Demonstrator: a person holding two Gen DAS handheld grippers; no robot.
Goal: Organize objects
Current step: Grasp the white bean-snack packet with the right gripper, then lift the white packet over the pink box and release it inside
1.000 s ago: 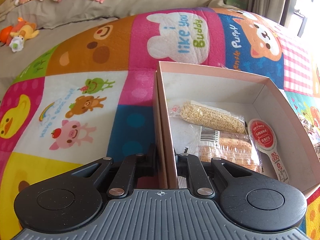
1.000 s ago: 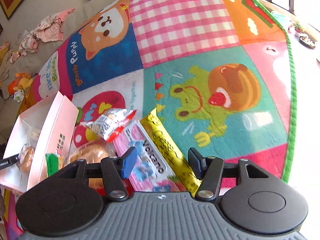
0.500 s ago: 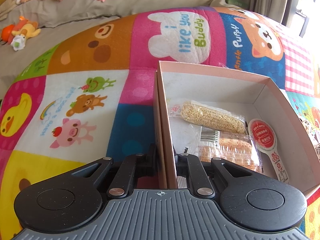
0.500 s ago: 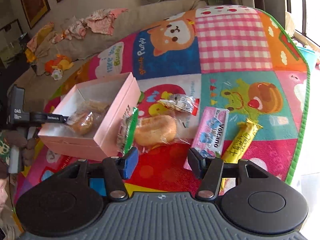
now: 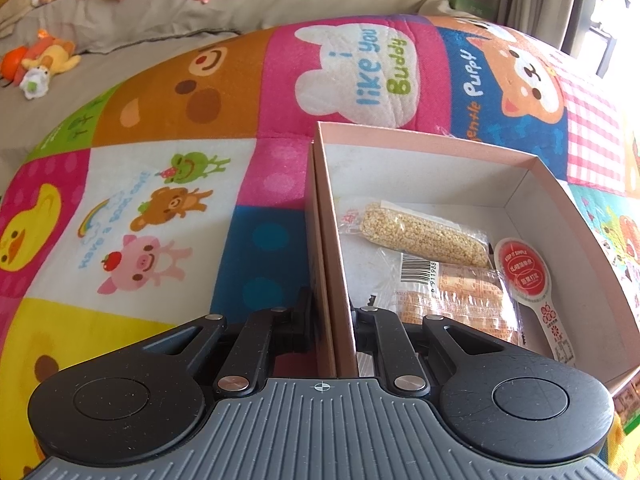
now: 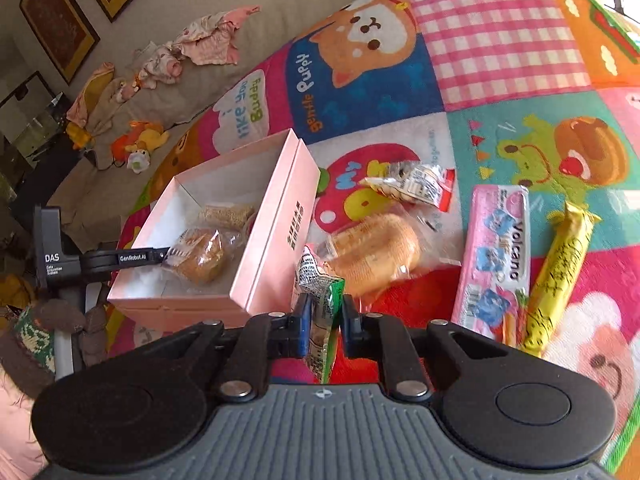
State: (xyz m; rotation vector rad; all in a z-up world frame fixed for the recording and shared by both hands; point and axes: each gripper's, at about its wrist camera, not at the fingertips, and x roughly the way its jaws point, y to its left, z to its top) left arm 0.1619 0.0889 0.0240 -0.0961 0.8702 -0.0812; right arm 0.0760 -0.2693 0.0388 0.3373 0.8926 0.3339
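An open pink box (image 5: 524, 168) lies on a colourful play mat. It holds a grain bar packet (image 5: 420, 232), a cracker packet (image 5: 452, 300) and a red round-labelled packet (image 5: 524, 272). My left gripper (image 5: 332, 320) is shut on the box's left wall, one finger inside and one outside. It also shows in the right wrist view as the left gripper (image 6: 164, 255) at the box (image 6: 280, 216). My right gripper (image 6: 322, 316) is shut on a green snack packet (image 6: 320, 304), which stands upright between the pads just right of the box.
On the mat right of the box lie a wrapped bun (image 6: 376, 252), a small white-and-red packet (image 6: 412, 186), a pink Volcano pack (image 6: 496, 256) and a yellow stick packet (image 6: 560, 276). Beyond the mat, clothes (image 6: 208, 40) and soft toys (image 6: 138, 146) lie on a beige cushion.
My right gripper swung from the frog patch toward the box and closed from wide open onto the green packet. The left gripper and the box have not moved.
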